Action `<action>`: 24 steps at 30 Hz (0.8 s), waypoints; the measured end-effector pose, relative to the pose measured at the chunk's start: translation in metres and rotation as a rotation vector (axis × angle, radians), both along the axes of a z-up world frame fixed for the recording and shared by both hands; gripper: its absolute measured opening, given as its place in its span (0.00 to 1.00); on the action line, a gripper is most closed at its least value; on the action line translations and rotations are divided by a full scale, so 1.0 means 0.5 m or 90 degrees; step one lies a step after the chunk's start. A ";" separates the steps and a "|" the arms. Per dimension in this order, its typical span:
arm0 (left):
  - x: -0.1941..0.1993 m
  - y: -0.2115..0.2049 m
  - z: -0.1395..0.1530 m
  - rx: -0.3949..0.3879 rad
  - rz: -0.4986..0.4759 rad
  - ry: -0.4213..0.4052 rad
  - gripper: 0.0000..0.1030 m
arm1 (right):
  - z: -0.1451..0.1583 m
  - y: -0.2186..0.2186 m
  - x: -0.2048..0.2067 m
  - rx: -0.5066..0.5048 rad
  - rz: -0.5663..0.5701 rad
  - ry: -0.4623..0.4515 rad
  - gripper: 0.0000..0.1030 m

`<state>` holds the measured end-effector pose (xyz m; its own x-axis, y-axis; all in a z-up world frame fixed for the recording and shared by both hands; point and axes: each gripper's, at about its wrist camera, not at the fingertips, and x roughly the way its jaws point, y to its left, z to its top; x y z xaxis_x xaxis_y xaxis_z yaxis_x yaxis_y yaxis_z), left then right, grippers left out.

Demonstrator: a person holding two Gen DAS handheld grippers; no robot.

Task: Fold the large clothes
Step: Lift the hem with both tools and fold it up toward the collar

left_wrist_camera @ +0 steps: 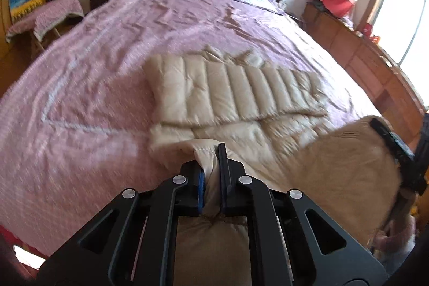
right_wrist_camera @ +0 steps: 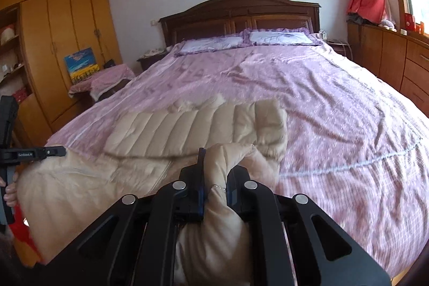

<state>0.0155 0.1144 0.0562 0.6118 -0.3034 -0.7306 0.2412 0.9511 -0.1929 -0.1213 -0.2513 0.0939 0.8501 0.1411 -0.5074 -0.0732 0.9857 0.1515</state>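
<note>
Quilted satiny jacket (left_wrist_camera: 230, 90), glossy wooden headboard (right_wrist_camera: 241, 15).

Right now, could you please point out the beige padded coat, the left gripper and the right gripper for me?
beige padded coat (left_wrist_camera: 230, 90), left wrist view, on its folded quilted panel.
left gripper (left_wrist_camera: 211, 152), left wrist view, between its fingertips, on pinched fabric.
right gripper (right_wrist_camera: 217, 165), right wrist view, between its fingertips, on pinched fabric.

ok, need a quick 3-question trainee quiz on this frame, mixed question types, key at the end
1. True or false: both grippers are clamped on the beige down jacket.
2. The jacket lies on: A) a wooden floor B) a bed with a pink bedspread C) a chair.
3. Fill in: the folded sleeve lies ____ the jacket body.

Key: 1 true: left gripper and right gripper both pinch fabric. 2 B. 3 across.
</note>
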 end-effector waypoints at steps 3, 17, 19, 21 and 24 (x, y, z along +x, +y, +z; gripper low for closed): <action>0.042 -0.006 -0.001 0.024 0.019 -0.014 0.08 | -0.004 -0.008 0.038 -0.010 -0.028 0.001 0.12; 0.237 -0.028 -0.112 0.088 0.087 0.027 0.09 | -0.113 -0.040 0.223 -0.023 -0.116 0.067 0.12; 0.256 -0.027 -0.140 0.090 0.094 0.043 0.09 | -0.136 -0.040 0.244 -0.034 -0.118 0.085 0.13; 0.274 -0.030 -0.165 0.094 0.098 0.055 0.10 | -0.161 -0.043 0.263 -0.037 -0.120 0.103 0.13; 0.287 -0.041 -0.189 0.112 0.097 0.059 0.10 | -0.196 -0.049 0.287 -0.035 -0.123 0.125 0.15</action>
